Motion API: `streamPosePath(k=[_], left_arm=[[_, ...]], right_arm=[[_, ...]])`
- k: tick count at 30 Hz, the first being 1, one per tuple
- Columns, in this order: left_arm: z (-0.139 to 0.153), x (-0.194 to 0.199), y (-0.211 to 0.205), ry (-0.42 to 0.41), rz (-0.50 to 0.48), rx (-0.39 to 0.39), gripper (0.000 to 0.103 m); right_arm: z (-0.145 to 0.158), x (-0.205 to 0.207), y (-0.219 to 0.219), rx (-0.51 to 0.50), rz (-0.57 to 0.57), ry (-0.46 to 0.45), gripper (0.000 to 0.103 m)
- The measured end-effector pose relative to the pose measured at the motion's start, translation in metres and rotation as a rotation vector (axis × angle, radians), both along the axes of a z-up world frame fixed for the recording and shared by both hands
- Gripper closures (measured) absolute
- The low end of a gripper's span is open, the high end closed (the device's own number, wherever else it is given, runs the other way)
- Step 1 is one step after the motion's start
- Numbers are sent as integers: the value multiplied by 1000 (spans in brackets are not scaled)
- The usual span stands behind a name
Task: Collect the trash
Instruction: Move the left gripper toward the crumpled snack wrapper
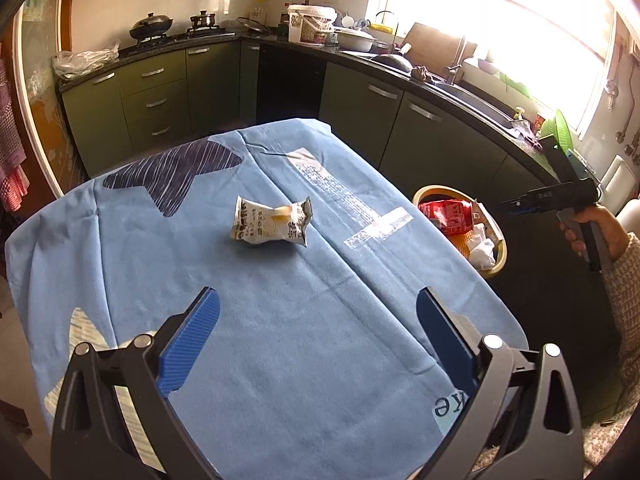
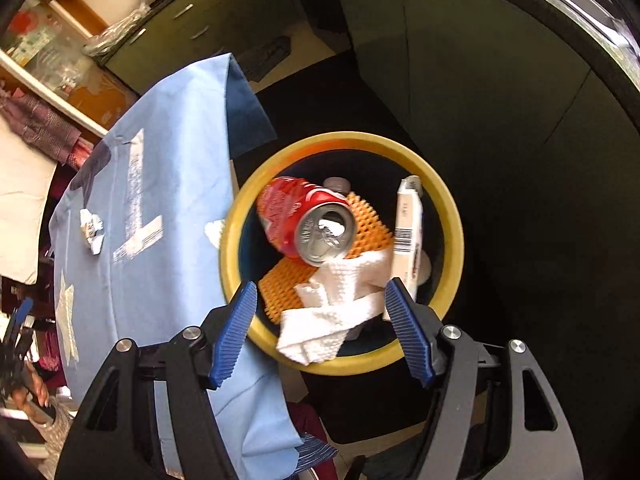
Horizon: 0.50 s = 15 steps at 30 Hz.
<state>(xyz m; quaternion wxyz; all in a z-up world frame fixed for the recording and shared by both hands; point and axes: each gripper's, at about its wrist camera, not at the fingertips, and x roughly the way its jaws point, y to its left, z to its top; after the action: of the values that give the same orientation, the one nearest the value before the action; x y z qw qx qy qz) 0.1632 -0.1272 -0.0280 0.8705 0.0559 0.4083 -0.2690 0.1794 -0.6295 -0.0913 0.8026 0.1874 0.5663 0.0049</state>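
Right gripper (image 2: 322,322) hangs directly over the yellow-rimmed bin (image 2: 448,216), its blue pads spread apart with nothing pinched between them; the white paper towel (image 2: 336,308) seen between the pads appears to lie in the bin, draped toward the rim at 6 o'clock, though whether it has fully settled I cannot tell. Inside the bin, a red soda can (image 2: 304,220) sits at about 10 o'clock from the centre, an orange mesh mat (image 2: 280,284) lies beneath it, and a white carton (image 2: 408,232) stands against the wall at 3 o'clock. Left gripper (image 1: 318,320) is likewise wide open and empty, held over the blue tablecloth (image 1: 280,360). One item plainly remains: a crumpled snack wrapper (image 1: 272,220) lies on the cloth at 12 o'clock from the left gripper, well apart from the pads. From the left wrist view the bin sits off the table edge at 2 o'clock. By my reading the collecting is mostly done, with several pieces binned, and the wrapper is the last visible piece left to pick up and carry over.
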Motion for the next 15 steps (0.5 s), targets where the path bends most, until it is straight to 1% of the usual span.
streamPosePath(k=[3,6,8,10,11,12,13,15], left_arm=[[-9,23,-15,-31,8,50,9],[-15,50,-31,-49,-14,73,9],[-15,62,-44,-83,-97,97,9],[-18,74,-56,-128,-155,176,9],[-20,80,-59,-120,-190,196,9],[-22,88,-61,-92,-214,196,9],[-25,97,-60,-57,-212,191,9],[-31,117,-56,24,-161,173,9]], right_arm=[[8,-1,24,7,64,-19,33],[10,0,45,6,121,-21,32],[10,0,56,-1,154,-19,32],[8,0,65,-4,177,-17,32],[8,-1,68,1,189,-16,32],[7,0,71,5,199,-14,32],[6,-1,73,6,206,-12,32],[3,0,77,13,219,-7,32]])
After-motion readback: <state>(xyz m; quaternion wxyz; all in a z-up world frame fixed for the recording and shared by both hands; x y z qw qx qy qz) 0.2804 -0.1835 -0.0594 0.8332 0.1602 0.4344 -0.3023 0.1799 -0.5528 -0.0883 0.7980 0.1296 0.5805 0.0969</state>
